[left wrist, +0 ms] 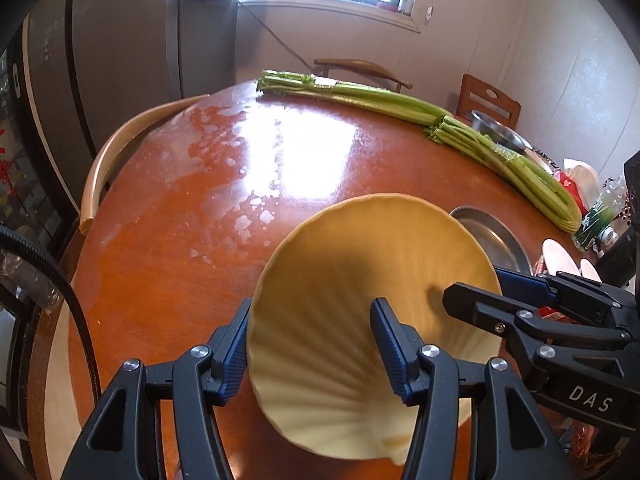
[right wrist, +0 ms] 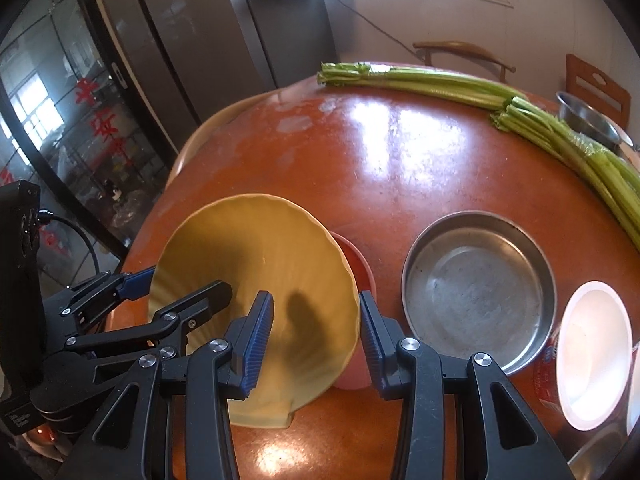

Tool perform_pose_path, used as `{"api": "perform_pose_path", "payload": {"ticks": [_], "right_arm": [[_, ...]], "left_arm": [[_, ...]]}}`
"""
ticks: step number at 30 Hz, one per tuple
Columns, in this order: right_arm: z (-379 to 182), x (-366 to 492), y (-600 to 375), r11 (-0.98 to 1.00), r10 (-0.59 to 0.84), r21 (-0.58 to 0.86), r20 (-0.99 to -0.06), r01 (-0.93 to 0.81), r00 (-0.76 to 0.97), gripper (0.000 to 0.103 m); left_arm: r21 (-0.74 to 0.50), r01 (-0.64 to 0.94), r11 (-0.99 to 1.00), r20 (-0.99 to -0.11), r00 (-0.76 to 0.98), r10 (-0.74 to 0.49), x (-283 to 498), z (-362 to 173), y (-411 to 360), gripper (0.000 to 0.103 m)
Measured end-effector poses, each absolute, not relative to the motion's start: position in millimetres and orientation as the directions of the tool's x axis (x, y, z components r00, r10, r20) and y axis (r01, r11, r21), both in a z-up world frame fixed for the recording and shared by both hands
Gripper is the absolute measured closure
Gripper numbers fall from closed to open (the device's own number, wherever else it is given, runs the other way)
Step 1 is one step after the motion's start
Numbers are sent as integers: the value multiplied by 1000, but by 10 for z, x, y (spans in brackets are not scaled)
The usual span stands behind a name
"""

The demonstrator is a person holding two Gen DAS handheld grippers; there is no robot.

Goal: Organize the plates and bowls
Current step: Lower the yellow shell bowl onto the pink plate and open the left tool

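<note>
A yellow shell-shaped plate (left wrist: 372, 280) (right wrist: 260, 264) is held tilted above the brown round table (left wrist: 200, 208). My left gripper (left wrist: 310, 350) straddles its left rim, jaws wide. My right gripper (right wrist: 316, 344) straddles its right rim, jaws also wide; it shows in the left wrist view (left wrist: 480, 292) too. Whether either pair of fingers presses the rim is unclear. A pink bowl (right wrist: 356, 272) sits behind the plate. A steel round dish (right wrist: 478, 292) (left wrist: 492, 236) lies to the right. A white bowl (right wrist: 596, 352) stands on a red container at the right edge.
Long celery bundles (left wrist: 400, 104) (right wrist: 520, 108) lie across the far table. A small steel bowl (right wrist: 588, 120) stands at the far right. Wooden chairs (left wrist: 488, 100) ring the table. A fridge (left wrist: 132, 40) stands behind left. Bags and white plates (left wrist: 560, 256) crowd the right edge.
</note>
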State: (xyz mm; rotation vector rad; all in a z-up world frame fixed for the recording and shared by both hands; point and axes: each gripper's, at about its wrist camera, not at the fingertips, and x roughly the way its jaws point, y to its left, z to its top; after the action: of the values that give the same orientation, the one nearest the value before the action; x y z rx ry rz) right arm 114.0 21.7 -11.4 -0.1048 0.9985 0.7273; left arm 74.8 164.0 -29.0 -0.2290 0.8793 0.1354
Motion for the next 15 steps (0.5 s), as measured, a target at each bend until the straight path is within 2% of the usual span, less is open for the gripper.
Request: {"api": "perform_pose_path", "payload": {"ticks": [15], "right_arm": [[-314,1244,324,774,474,213,-820,-597,321,58]], "left_arm": [[-119,-230,966,-792,608,48,888,-506,1667,47]]}}
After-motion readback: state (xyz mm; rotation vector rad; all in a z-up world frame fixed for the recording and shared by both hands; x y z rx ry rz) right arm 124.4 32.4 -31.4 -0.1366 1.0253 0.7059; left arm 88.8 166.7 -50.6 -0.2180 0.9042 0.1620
